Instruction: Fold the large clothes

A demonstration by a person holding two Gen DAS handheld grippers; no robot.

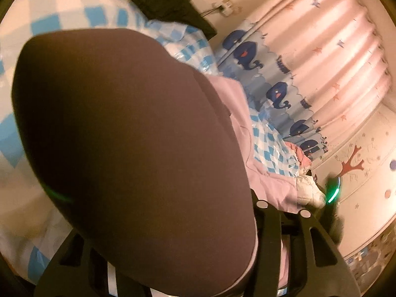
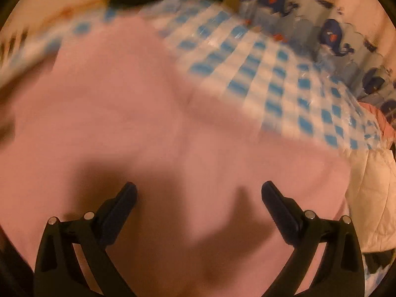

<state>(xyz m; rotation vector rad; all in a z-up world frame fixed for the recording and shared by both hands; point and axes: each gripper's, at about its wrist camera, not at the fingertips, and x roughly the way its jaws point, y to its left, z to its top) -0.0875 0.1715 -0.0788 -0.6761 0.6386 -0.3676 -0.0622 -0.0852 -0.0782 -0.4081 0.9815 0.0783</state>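
Draped close over the left gripper [image 1: 279,212], a fold of the pink garment [image 2: 153,113] hides its fingertips, so its state cannot be told. Rightward, the garment is spread on the checked sheet [image 2: 272,74]; the right gripper [image 2: 198,193] hovers spread wide, empty. Released cloth could slump and undo the fold.

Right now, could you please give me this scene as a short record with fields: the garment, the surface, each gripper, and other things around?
garment: pink garment spread flat on the bed; in the left wrist view a fold of it, in shadow, covers most of the picture
surface: blue and white checkered sheet
left gripper: fingertips hidden behind the fabric, state cannot be told
right gripper: open, above the pink garment, holding nothing
other things: dark clothing at the far edge of the sheet; whale-print curtain beside the bed
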